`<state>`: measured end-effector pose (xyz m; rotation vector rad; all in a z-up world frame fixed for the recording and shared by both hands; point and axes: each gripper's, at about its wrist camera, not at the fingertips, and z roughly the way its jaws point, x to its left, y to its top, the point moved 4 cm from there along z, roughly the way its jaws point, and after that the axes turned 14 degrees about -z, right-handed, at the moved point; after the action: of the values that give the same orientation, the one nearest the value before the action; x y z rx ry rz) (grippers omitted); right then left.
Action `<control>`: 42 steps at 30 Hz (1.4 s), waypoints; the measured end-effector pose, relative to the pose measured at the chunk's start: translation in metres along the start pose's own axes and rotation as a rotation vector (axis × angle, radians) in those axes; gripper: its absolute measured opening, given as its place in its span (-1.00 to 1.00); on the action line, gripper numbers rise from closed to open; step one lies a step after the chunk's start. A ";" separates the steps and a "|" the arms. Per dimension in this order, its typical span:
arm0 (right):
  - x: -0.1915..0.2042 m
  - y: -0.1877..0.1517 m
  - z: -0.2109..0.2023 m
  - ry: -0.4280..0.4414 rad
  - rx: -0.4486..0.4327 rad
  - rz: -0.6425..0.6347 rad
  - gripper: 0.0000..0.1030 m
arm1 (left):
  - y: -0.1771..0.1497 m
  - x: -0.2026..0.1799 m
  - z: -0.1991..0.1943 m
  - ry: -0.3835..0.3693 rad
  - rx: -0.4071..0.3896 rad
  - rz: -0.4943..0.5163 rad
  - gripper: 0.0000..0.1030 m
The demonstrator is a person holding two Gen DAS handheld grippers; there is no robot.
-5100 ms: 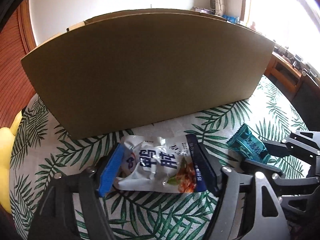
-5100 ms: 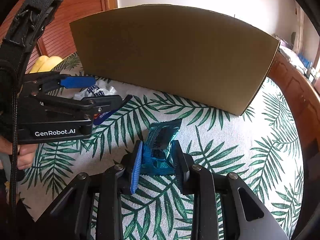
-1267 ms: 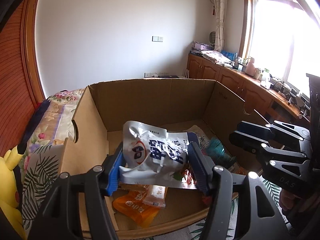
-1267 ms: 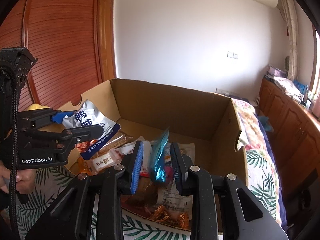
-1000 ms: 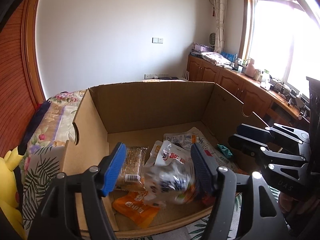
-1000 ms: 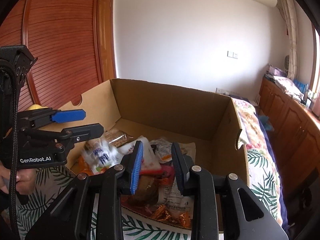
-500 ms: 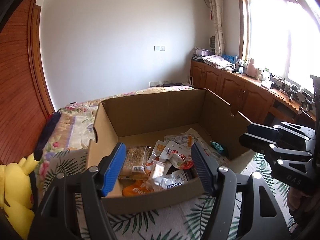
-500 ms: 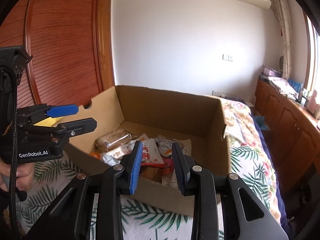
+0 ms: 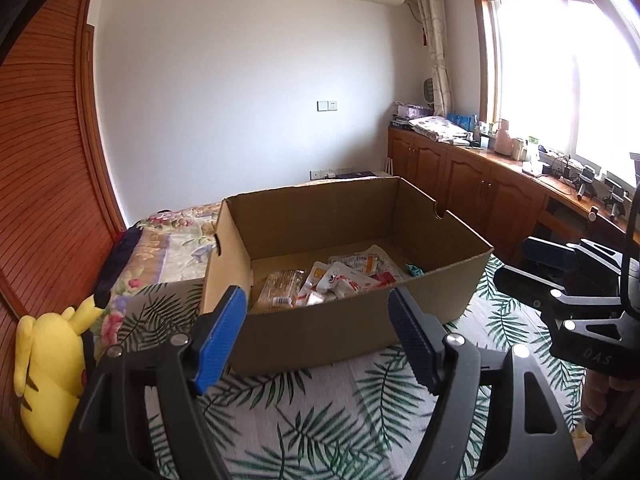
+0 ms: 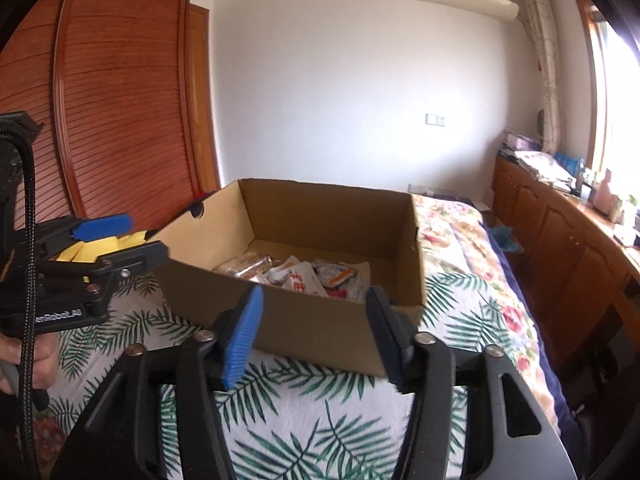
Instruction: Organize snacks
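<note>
Both grippers are empty and spreading: the left gripper (image 9: 316,338) and right gripper (image 10: 316,338) hover before the box (image 9: 352,322) (on a leaf-print cloth (image 9: 320,416)). The snacks (image 9: 340,280) lie inside the box.

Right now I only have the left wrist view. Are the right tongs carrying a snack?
Observer: No. Nothing sits between the right tongs; their jaws are opening, in front of the cardboard box.
Operator: What lies past the box's right wall?
Observer: Floral bedding runs along that wall.
Operator: And beyond the bed?
Observer: A teal crumpled thing lies between the bed's edge and the wooden cabinets; I cannot tell what it is.
</note>
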<state>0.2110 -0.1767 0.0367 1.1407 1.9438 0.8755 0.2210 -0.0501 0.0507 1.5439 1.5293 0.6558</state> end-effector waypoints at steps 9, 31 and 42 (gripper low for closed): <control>0.010 -0.010 -0.040 -0.057 -0.024 0.025 0.67 | -0.020 0.008 -0.039 0.049 -0.040 -0.050 0.67; 0.039 -0.026 -0.125 -0.133 -0.074 0.055 1.00 | -0.063 0.002 -0.127 0.096 -0.115 -0.062 0.99; 0.042 -0.038 -0.144 -0.171 -0.079 0.074 1.00 | -0.077 0.002 -0.142 0.092 -0.100 -0.064 0.99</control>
<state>0.0601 -0.1817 0.0703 1.2070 1.7239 0.8565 0.0612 -0.0280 0.0577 1.4020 1.5828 0.7639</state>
